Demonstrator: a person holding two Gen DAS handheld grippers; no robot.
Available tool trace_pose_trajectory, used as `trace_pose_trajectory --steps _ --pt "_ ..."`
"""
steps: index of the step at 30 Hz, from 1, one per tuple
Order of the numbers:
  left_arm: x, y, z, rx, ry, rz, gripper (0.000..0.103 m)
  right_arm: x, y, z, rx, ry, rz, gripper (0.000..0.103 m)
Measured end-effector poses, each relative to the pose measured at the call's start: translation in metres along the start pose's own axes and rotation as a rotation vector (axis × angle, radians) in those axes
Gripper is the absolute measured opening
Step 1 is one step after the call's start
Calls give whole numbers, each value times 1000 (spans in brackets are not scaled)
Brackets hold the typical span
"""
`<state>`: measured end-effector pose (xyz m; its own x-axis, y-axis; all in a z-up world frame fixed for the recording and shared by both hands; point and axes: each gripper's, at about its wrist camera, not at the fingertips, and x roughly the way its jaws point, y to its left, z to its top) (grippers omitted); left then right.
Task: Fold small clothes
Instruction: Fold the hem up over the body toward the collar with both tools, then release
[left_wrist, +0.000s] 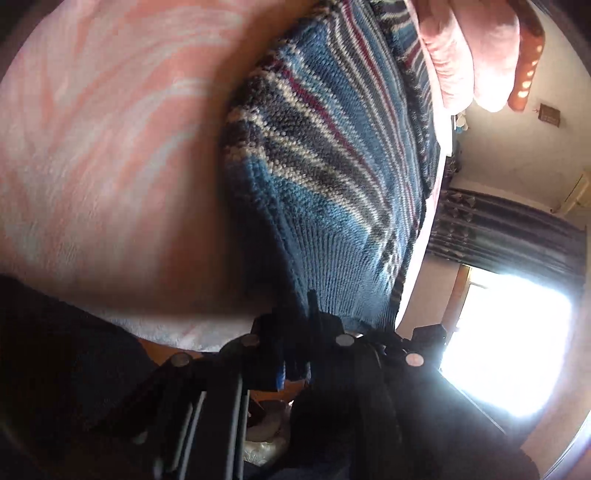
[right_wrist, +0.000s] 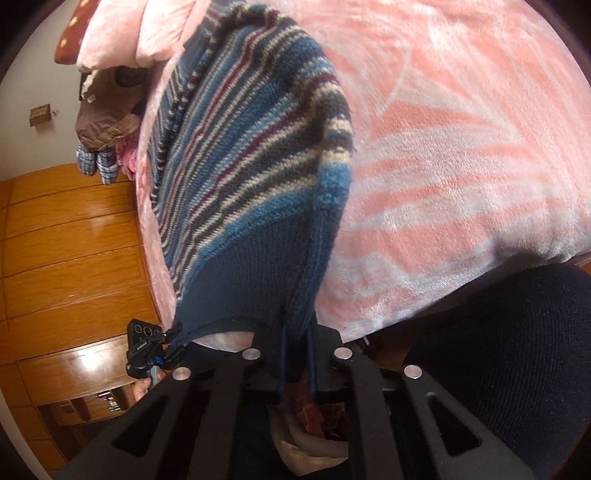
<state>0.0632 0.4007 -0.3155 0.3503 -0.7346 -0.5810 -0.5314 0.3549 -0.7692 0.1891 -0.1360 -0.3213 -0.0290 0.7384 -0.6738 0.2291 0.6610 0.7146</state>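
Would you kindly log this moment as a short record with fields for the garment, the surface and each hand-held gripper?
garment: striped knitted sweater, blue, cream and maroon, dark ribbed hem
surface: pink patterned blanket
left hand-held gripper: shut on one corner of the hem
right hand-held gripper: shut on the other corner of the hem
hem state: stretched between both grippers near the blanket's edge
background: wooden floor, folded pink bedding, bright window

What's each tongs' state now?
Left tongs: shut on the sweater hem.
Right tongs: shut on the sweater hem.
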Motion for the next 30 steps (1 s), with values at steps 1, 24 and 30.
trace_pose_trajectory --steps 1,24,30 --pt "-6 -6 -3 12 -14 -20 7 -7 2 -1 -6 -17 31 7" --pt "-66 -162 95 183 -196 -155 6 -84 140 101 -238 -185 199 7" --pt "-37 -175 165 146 -200 -118 7 -60 161 175 -237 -180 133 7"
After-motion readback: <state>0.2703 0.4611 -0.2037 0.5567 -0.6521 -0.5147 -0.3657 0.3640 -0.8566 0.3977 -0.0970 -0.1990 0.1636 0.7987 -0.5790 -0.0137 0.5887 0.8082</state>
